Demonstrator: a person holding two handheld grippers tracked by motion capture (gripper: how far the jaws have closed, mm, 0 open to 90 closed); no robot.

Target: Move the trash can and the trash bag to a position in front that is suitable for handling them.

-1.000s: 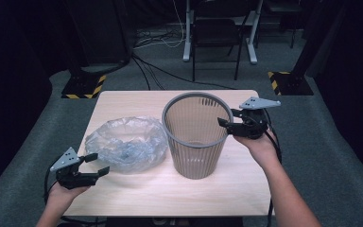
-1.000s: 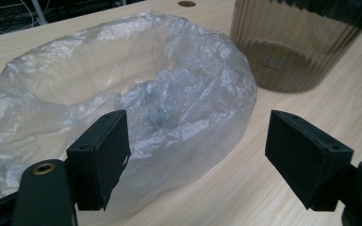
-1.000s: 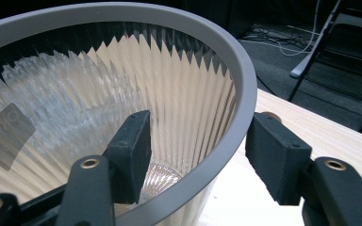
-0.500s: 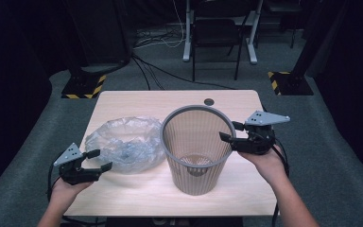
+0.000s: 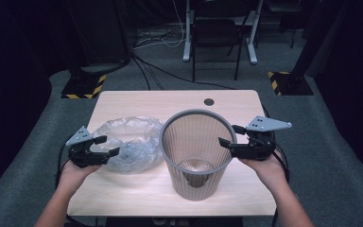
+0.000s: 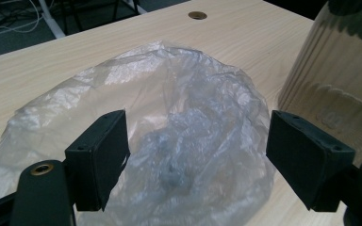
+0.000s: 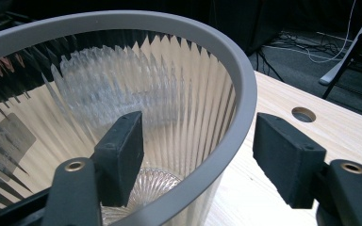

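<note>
My right gripper, jaws wide, straddles the grey slatted plastic bin's rim; close squarely. My left gripper hovers wide over the crumpled clear plastic bag.

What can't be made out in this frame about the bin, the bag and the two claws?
- Wastebasket: far outer wall, hidden by the bin itself in the high view; its base is cut off in the right gripper view.
- Plastic bag: where its opening lies, lost in crumpled folds.
- Right claw: it straddles the rim, open; contact unclear.
- Left claw: open over the bag; its height above it is unclear.
</note>
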